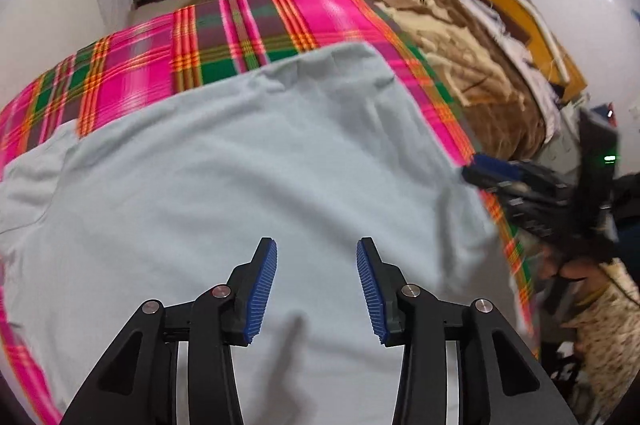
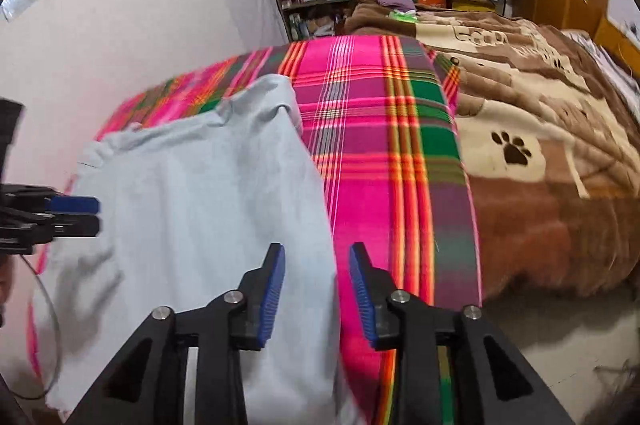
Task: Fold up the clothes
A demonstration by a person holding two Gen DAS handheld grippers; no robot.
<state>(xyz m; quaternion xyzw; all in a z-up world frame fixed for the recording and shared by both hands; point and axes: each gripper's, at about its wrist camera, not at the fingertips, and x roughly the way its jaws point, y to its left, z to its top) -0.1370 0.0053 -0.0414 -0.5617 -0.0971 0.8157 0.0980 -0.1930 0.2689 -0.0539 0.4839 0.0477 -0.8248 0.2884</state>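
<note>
Your left gripper (image 1: pixel 317 289) and right gripper (image 2: pixel 317 295) hover spread and empty over the pale blue cotton garment (image 1: pixel 248 185), lying flat on the pink plaid blanket (image 2: pixel 372 153). Pinching blanket with its right edge could drag both.

Left gripper (image 1: pixel 317 289) hovers with jaws spread wide, gripping nothing. Right gripper (image 2: pixel 317 295) likewise hangs with jaws apart, empty.

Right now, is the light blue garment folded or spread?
Spread: the light blue garment lies mostly flat across the plaid blanket, no fold visible.
</note>
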